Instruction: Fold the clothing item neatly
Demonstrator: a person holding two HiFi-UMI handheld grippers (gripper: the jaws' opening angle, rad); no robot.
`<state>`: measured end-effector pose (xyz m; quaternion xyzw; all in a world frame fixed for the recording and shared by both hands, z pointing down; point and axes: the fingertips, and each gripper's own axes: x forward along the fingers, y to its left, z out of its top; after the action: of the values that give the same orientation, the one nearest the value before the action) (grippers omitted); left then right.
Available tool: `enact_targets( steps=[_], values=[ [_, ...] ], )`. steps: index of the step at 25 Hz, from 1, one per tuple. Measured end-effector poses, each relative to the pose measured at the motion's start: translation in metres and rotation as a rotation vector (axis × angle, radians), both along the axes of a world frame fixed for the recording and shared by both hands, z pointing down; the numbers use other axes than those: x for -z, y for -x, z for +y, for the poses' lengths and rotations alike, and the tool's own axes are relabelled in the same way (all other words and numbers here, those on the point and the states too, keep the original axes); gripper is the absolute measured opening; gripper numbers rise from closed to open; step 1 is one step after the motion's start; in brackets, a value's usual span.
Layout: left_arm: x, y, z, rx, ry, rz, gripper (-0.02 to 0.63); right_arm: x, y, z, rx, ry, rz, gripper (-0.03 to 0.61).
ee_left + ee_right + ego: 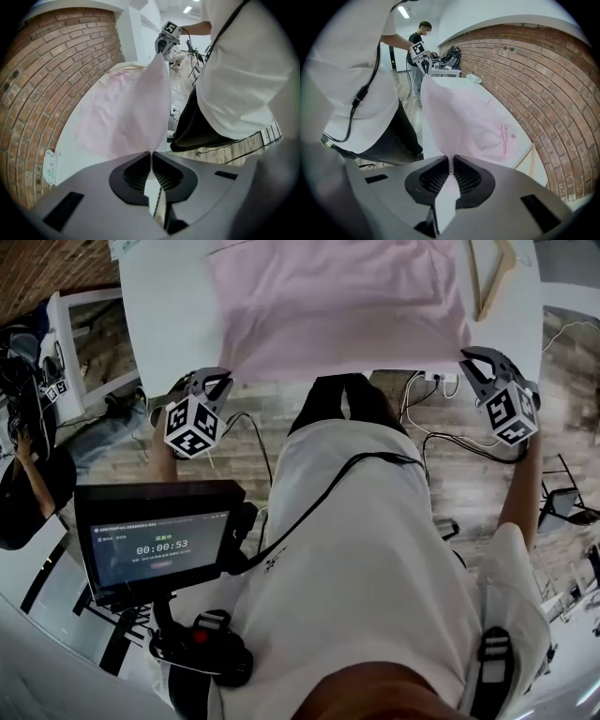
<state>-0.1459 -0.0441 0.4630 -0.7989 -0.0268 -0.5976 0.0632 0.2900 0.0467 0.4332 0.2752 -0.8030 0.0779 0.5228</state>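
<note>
Risk: left gripper (223,381) and right gripper (466,360) are each pinched shut on just a sliver at the near corners of the shirt (337,306), so an uneven tug could pop one free. Both point steeply down, spread wide at the table (164,315) edge. The rest lies on it beyond.

We read timer 00:00:53 on screen (159,545), white digits on dark panel. Small green line above digits and grey line below: too small for us to read. Black-and-white square markers on cubes of left gripper (223,382) and right gripper (467,360): patterns only, no letters. Print on white packet (49,167): blurred, unreadable.
</note>
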Motion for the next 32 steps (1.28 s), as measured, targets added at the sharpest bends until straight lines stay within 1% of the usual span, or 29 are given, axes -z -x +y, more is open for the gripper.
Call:
enact_targets(
  steps=[3, 5, 7, 11, 15, 19, 22, 24, 28, 32],
  values=[
    [0.007, -0.001, 0.0, 0.06, -0.023, 0.041, 0.018, 0.004, -0.002, -0.005, 0.012, -0.012, 0.006, 0.037],
    [0.012, -0.003, -0.013, 0.104, -0.055, 0.069, 0.018, 0.009, -0.002, -0.021, 0.021, -0.046, 0.017, 0.037],
    [0.016, -0.004, -0.039, 0.134, -0.118, 0.081, 0.018, 0.018, 0.001, -0.045, 0.024, -0.097, 0.028, 0.037],
    [0.022, -0.008, -0.109, 0.207, -0.255, 0.095, 0.018, 0.032, 0.006, -0.108, 0.014, -0.199, 0.043, 0.037],
    [0.026, -0.011, -0.162, 0.265, -0.33, 0.096, 0.018, 0.034, -0.003, -0.156, 0.012, -0.251, 0.069, 0.037],
    [0.039, -0.006, -0.188, 0.306, -0.354, 0.113, 0.018, 0.041, -0.015, -0.175, -0.022, -0.268, 0.06, 0.037],
    [0.049, -0.014, -0.203, 0.305, -0.367, 0.126, 0.018, 0.047, -0.027, -0.185, -0.048, -0.289, 0.066, 0.037],
    [0.051, -0.021, -0.218, 0.295, -0.37, 0.123, 0.018, 0.048, -0.033, -0.201, -0.057, -0.296, 0.076, 0.037],
    [0.038, -0.032, -0.265, 0.283, -0.344, 0.1, 0.018, 0.035, -0.046, -0.252, -0.08, -0.272, 0.085, 0.037],
    [0.018, -0.036, -0.305, 0.267, -0.313, 0.081, 0.018, 0.018, -0.05, -0.296, -0.094, -0.263, 0.108, 0.037]
  ],
)
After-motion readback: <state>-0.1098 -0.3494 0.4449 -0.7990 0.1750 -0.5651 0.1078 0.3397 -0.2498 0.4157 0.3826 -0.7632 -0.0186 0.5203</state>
